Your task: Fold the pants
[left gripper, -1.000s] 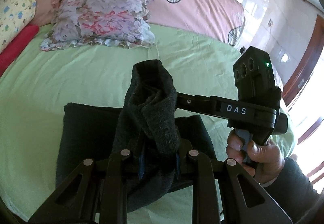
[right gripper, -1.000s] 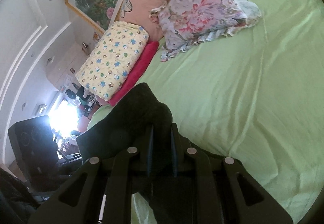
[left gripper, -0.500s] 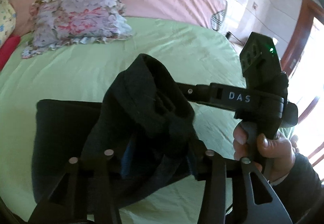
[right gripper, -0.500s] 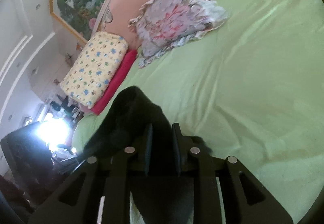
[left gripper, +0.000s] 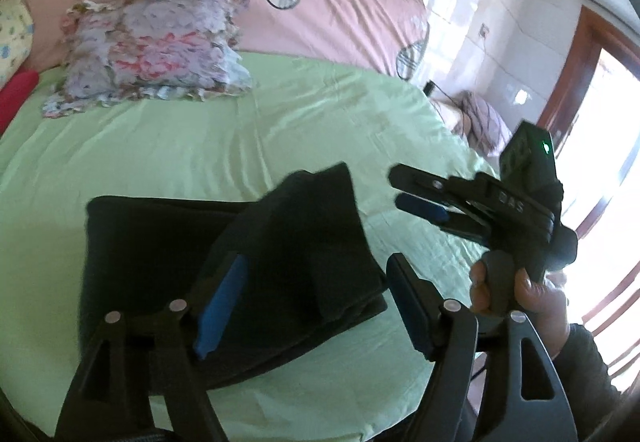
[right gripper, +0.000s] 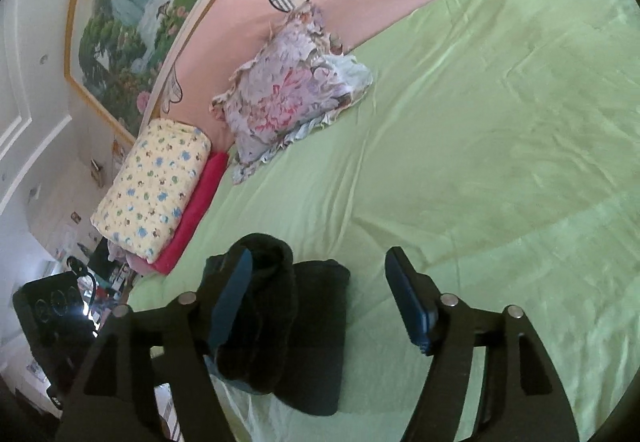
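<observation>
The dark pants (left gripper: 168, 266) lie folded in a thick stack on the green bed sheet (left gripper: 200, 146), a top flap still falling onto the stack. My left gripper (left gripper: 316, 266) is open, its fingers spread on either side of the flap. My right gripper (left gripper: 396, 186) is open to the right of the pants, held by a hand (left gripper: 520, 294). In the right wrist view the pants (right gripper: 296, 330) lie under my open right gripper (right gripper: 320, 266), a bunched fold beside its left finger (right gripper: 232, 294).
A floral pillow (left gripper: 152, 50) lies at the back of the bed against the pink headboard cover (left gripper: 320, 6). A yellow patterned pillow (right gripper: 156, 186) lies on a red one (right gripper: 200, 210) at the bed's left. A wooden door frame (left gripper: 568, 90) stands at the right.
Both grippers have opened and let go of the pants. The lifted fold has dropped onto the stack. The right gripper has drawn away to the right.
</observation>
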{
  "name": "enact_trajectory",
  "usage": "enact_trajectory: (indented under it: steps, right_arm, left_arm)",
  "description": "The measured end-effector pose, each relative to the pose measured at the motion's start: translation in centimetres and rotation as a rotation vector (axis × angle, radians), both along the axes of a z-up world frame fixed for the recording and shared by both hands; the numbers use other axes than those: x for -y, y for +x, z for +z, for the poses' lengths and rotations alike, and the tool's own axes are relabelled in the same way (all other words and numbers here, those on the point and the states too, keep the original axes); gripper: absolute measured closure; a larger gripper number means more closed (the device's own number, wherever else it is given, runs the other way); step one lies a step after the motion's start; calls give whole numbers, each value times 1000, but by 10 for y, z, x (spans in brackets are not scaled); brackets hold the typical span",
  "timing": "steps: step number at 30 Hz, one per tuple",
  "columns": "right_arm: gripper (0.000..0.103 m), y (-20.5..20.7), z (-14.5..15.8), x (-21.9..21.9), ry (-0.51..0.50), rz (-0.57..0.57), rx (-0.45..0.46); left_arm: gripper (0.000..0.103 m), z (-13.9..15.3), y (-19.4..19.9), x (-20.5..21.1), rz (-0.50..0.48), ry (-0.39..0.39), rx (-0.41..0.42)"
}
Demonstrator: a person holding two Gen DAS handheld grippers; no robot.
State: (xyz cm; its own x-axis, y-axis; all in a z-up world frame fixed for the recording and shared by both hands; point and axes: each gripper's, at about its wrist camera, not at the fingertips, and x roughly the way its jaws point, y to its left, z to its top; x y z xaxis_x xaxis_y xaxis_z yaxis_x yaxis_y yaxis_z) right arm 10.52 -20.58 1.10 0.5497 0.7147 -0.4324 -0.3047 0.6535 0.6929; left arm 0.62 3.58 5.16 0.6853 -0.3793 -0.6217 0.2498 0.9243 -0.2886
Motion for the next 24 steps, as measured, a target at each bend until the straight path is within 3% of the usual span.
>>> enact_trajectory:
  steps: [5,16,24]
  right_arm:
    - [26,-14,9,-8,-14,-8,13]
    - [22,-35,24,-44,-156,4,48]
    - [19,-41,24,-60,-219,-38,27]
  left_arm:
    - [28,3,-6,-23,57,-9,1]
    - [26,-3,-13,-70,180,-27,-20]
    - [25,-12,-9,-101,246,-50,-50]
